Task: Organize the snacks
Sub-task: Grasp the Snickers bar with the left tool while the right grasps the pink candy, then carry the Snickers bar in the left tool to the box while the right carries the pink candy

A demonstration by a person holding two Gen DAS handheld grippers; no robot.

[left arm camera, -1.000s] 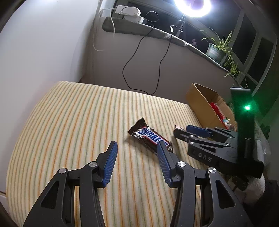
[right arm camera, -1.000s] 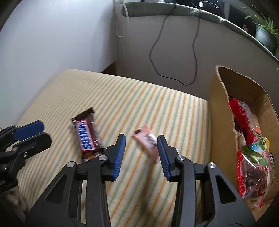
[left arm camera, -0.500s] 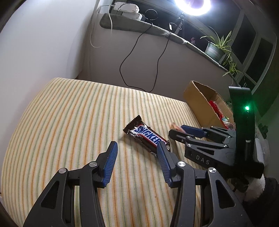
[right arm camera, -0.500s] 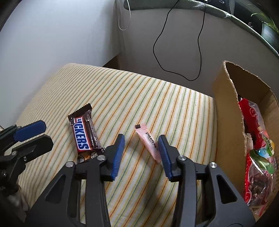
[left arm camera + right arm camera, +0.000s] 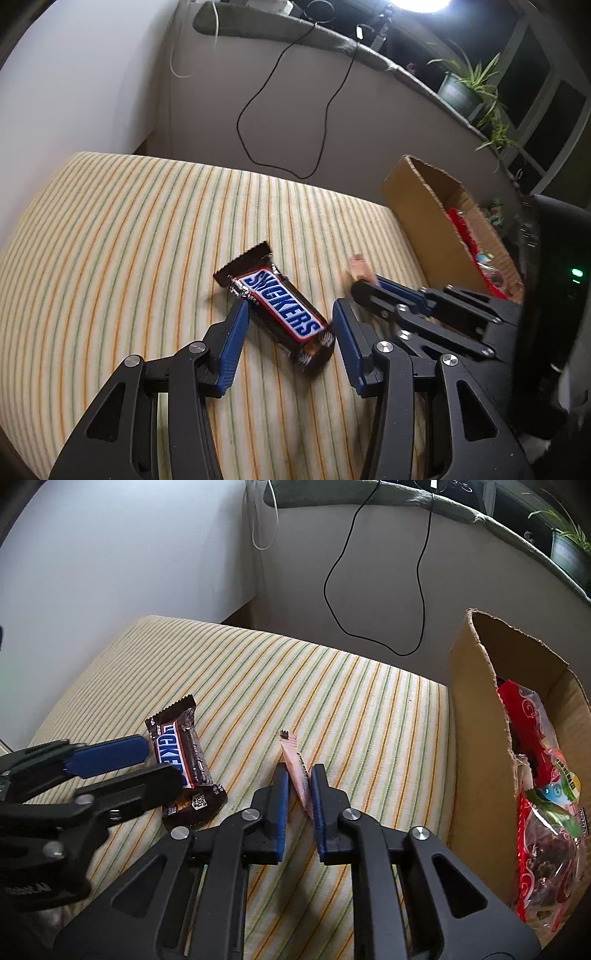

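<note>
Striped yellow cloth [image 5: 369,709] bears light, crinkly snacks: right gripper [image 5: 300,775] pinches the thin pink sachet [image 5: 295,766] mid-length; left gripper [image 5: 290,321], spread, straddles the stiff brown Snickers bar [image 5: 280,310].

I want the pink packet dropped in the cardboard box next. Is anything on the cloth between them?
Nothing visible: only bare striped cloth lies between the pink packet, pinched by the right gripper, and the cardboard box.

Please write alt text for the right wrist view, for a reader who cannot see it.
The right gripper has shut its jaws on a pink packet on a striped cloth. A Snickers bar lies left, between the left gripper's open jaws; a box of snacks stands right.
</note>
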